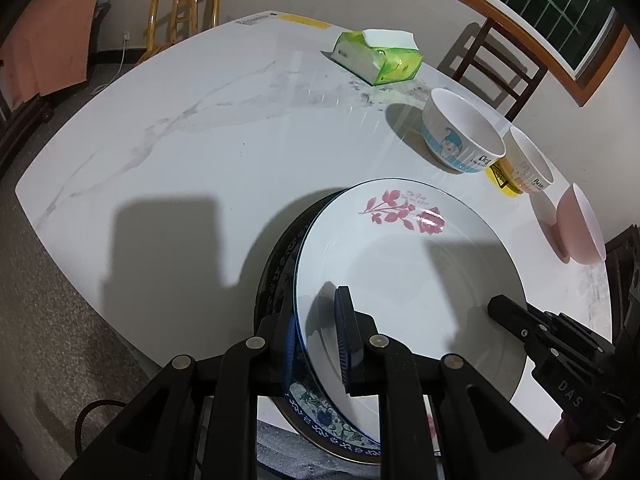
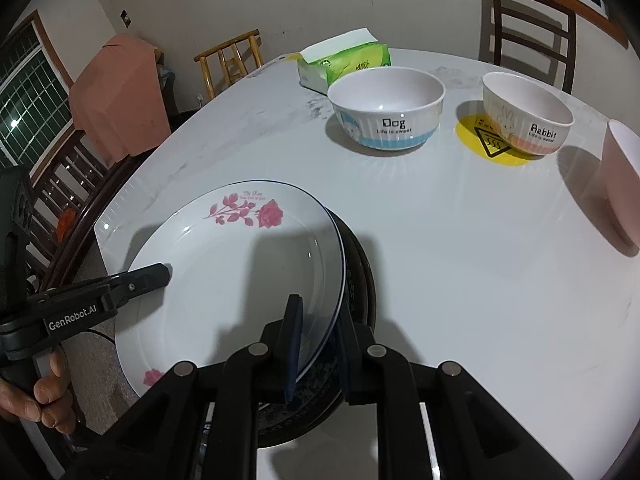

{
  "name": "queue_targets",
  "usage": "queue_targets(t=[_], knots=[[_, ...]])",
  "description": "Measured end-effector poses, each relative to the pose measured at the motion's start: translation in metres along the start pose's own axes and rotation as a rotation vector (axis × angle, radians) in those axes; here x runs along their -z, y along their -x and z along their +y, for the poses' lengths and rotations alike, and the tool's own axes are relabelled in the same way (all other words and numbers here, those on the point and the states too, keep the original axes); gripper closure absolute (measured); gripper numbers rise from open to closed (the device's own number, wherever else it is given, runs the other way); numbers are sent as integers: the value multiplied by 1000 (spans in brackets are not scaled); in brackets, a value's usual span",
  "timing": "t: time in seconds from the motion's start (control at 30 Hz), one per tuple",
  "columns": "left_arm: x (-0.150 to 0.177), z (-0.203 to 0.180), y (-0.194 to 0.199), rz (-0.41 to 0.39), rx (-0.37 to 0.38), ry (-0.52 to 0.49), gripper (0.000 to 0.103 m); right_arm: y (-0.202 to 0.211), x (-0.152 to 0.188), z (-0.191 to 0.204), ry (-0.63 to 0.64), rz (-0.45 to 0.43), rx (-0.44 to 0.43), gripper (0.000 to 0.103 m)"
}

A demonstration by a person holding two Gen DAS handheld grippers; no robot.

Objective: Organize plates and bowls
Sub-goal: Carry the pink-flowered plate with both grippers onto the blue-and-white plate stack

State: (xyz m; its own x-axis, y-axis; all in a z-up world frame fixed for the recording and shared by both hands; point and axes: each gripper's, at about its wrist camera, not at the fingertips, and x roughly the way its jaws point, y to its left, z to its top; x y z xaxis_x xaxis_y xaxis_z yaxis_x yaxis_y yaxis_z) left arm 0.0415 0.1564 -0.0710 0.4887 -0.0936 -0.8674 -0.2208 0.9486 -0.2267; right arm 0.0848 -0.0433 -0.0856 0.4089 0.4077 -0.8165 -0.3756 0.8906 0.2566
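A white plate [image 1: 400, 264] [image 2: 224, 264] with pink roses is held at both sides, over a dark plate [image 1: 276, 264] [image 2: 360, 280] and a blue-patterned plate [image 1: 320, 412]. I cannot tell whether it touches them. My left gripper [image 1: 318, 344] is shut on the plate's near-left rim, and its tip [image 2: 156, 274] shows in the right wrist view. My right gripper [image 2: 320, 348] is shut on the opposite rim; its tip [image 1: 504, 312] lies over the plate. Beyond stand a Dog bowl [image 1: 460, 136] [image 2: 386, 112], a Rabbit bowl [image 1: 528, 164] [image 2: 528, 116] and a pink bowl [image 1: 576, 228] [image 2: 624, 184].
The white marble table [image 1: 200, 120] [image 2: 440, 260] carries a green tissue pack [image 1: 380, 56] [image 2: 344, 62] at the back and a yellow warning sticker [image 2: 492, 144] under the Rabbit bowl. Wooden chairs [image 1: 184, 12] [image 2: 528, 24] stand around it. A person's hand [image 2: 44, 396] grips the left tool.
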Motion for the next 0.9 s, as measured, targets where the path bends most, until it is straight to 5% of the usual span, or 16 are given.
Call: queue_targets(t=[0.5, 0.9], knots=[[0, 4, -5, 21, 8, -1, 88, -4, 0, 2, 0, 29, 4, 85], [-2, -1, -5, 41, -7, 3, 77, -5, -1, 6, 4, 42, 23, 84]])
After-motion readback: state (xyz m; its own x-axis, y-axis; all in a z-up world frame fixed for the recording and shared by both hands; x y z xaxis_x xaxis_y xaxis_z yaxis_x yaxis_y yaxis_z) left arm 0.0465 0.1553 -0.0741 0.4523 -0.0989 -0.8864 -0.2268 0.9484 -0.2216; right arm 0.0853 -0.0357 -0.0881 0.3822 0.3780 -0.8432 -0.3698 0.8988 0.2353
